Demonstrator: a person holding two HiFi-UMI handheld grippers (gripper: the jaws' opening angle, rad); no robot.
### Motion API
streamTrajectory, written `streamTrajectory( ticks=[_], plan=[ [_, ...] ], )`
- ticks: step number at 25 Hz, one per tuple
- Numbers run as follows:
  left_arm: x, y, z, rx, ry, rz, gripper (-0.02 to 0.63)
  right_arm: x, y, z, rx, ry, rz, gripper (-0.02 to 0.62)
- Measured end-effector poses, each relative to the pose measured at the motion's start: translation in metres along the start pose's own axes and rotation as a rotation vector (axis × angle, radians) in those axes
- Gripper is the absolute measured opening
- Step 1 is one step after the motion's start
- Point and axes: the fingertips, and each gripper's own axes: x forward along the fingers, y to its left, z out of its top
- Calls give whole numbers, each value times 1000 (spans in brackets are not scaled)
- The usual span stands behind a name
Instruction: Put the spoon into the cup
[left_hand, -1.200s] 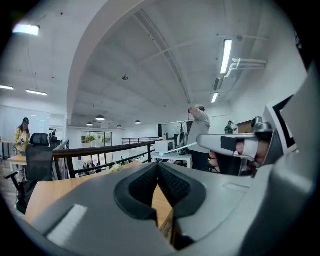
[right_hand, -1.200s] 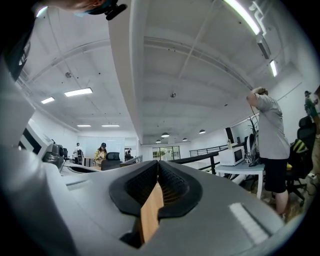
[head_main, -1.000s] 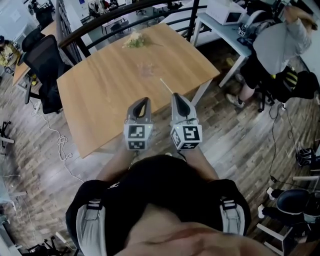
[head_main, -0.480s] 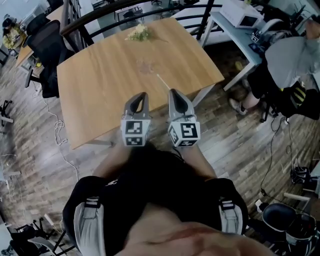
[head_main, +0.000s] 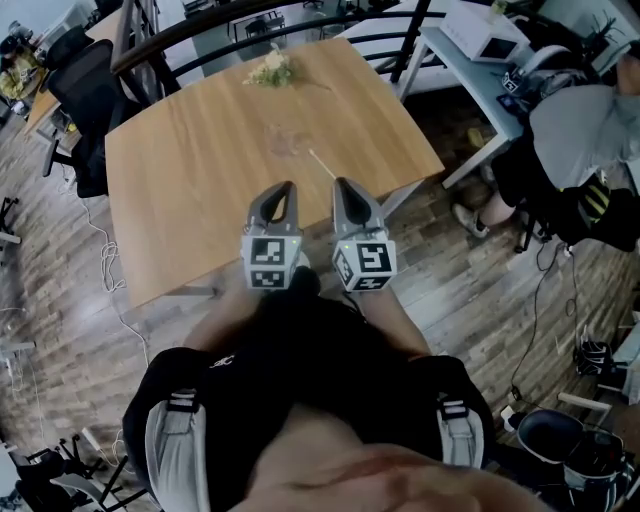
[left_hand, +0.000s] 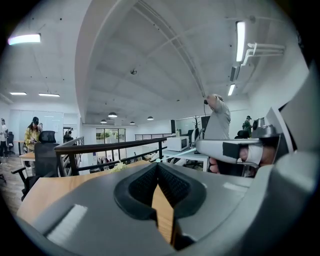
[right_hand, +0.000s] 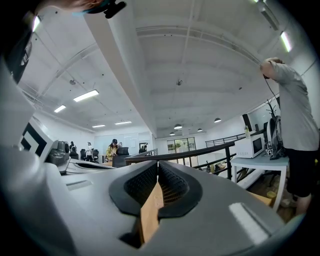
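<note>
A thin pale spoon (head_main: 322, 165) lies on the wooden table (head_main: 190, 200), just beyond my right gripper's tips. A clear glass cup (head_main: 284, 140), faint against the wood, stands a little farther in and to the spoon's left. My left gripper (head_main: 286, 187) and right gripper (head_main: 340, 184) hover side by side over the table's near edge, pointing roughly level across it. Both are shut with nothing between the jaws. The left gripper (left_hand: 157, 166) and the right gripper (right_hand: 157, 165) show closed pads and only a strip of tabletop past them.
A small bunch of pale flowers (head_main: 270, 70) lies at the table's far edge by a dark railing (head_main: 200, 30). Black office chairs (head_main: 85, 100) stand at the left. A person in grey (head_main: 580, 110) bends by a white desk (head_main: 470, 50) at the right.
The person and both grippers have moved together along toward the table, sinking slightly. The grippers keep their side-by-side stance and stay shut. Spoon and cup have not moved on the table.
</note>
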Motion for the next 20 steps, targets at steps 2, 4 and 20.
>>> streamTrajectory(
  ticks=[2,4,20],
  plan=[
    [12,3,3,-1,-5,1,12,10,-7,1,-7,-1,1,6],
    [24,8,5,-7,-7,5,12,21,-13,2,-13,1,4,6],
    [125,89,22,-76,-17,62,12,151,-38,11,-93,41,62,6]
  ],
)
